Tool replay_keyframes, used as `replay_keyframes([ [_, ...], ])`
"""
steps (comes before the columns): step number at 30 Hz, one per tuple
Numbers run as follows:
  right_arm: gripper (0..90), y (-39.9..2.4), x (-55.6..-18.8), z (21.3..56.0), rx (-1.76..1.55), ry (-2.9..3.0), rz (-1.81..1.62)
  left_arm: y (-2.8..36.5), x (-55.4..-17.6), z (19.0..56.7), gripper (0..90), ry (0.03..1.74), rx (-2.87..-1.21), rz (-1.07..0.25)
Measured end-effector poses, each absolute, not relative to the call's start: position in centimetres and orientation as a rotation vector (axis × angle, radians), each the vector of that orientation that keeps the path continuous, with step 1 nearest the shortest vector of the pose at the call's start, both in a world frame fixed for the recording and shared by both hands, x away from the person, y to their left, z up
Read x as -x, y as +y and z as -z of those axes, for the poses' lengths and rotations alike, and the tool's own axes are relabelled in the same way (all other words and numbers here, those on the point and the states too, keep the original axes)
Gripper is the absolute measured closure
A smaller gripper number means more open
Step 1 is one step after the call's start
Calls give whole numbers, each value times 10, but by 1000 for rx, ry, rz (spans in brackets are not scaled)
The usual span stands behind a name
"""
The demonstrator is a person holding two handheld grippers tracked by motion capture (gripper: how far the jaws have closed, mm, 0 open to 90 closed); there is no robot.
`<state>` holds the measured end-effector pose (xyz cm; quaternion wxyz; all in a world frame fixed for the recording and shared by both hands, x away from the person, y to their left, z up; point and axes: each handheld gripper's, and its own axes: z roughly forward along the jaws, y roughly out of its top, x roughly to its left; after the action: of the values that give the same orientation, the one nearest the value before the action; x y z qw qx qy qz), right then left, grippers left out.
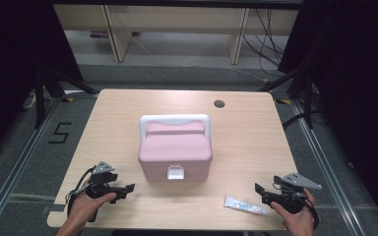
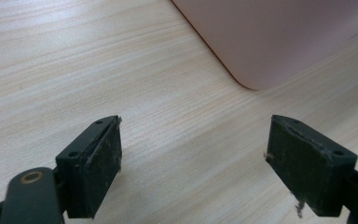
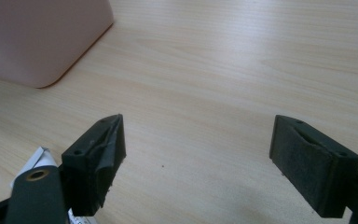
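Dark curtains hung at both sides of the room, with pale wooden furniture legs and loose cables on the grey floor beyond the far edge. A light wood-grain table (image 1: 256,132) took up the middle of the high view, with a round cable hole (image 1: 219,103) near its far right edge and a black numeral 5 (image 1: 60,132) marked on the floor to its left.

A pink lidded box (image 1: 175,152) sat at the table's centre, rounded at the corners, lid down. Its white handle (image 1: 175,119) arched over the far side of the lid; a white latch (image 1: 175,172) sat at the middle of the near face. A corner of the box showed at the upper right of the left gripper view (image 2: 279,37) and at the upper left of the right gripper view (image 3: 42,37).

Left gripper (image 1: 126,188) was held near the table's near-left corner, pointing right toward the box, well apart from it. In its own view (image 2: 193,158) the 2 jaws stood wide, bare tabletop between them, nothing held.

Right gripper (image 1: 259,190) was held near the near-right corner, pointing left. Jaws wide in its own view (image 3: 198,161), nothing between the pads.

A small white tube (image 1: 246,205) with bluish print lay flat near the table's near edge, right of the box and just beside the right gripper's jaws, not gripped. Its end peeked out at the lower left of the right gripper view (image 3: 38,156), partly behind the jaw.
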<state>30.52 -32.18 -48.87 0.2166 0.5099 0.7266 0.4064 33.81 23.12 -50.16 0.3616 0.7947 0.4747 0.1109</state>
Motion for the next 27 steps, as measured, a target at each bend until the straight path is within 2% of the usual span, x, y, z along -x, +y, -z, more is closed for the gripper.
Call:
replay_keyframes([
  [18, 162, -314, -310, 480, -1418, 2013, -1134, 234, -340, 500, 176, 1244, -2036, -291],
  [25, 179, -307, -316, 476, -1401, 2011, -1169, 234, -343, 497, 176, 1263, -1993, -293],
  [27, 216, -304, -319, 473, -1371, 2029, -1149, 236, -345, 495, 176, 1264, -1989, -300],
])
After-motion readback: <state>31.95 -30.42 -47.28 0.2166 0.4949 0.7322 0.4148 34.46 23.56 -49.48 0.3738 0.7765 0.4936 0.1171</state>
